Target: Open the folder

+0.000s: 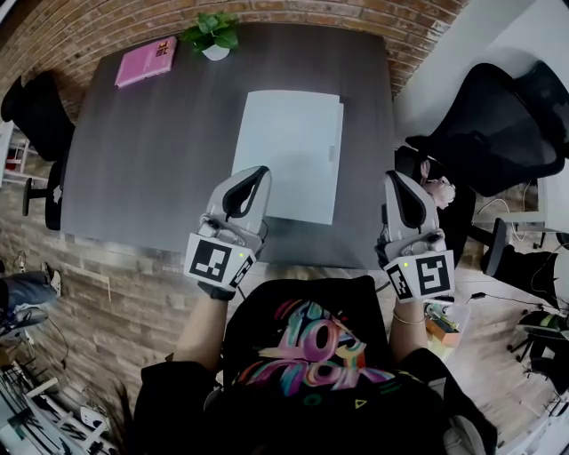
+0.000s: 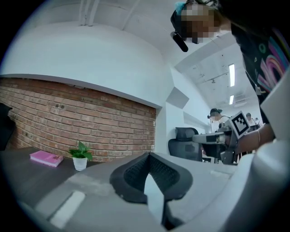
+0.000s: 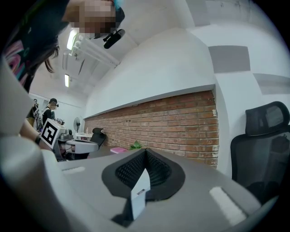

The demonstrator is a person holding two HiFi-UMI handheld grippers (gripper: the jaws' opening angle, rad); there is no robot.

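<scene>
A pale-grey flat folder [image 1: 289, 155] lies on the dark grey table [image 1: 151, 151] by a red brick wall [image 1: 89, 27], with the left gripper [image 1: 259, 172] and right gripper [image 1: 394, 178] both empty, jaws pressed together.

Bare table [image 1: 151, 151] opens left of the left gripper [image 1: 258, 171]; the flat folder [image 1: 289, 155] lies just ahead. Plant [image 1: 213, 35] and pink book [image 1: 145, 60] stand well beyond. An office chair [image 1: 498, 124] crowds in right of the right gripper [image 1: 392, 177].
</scene>
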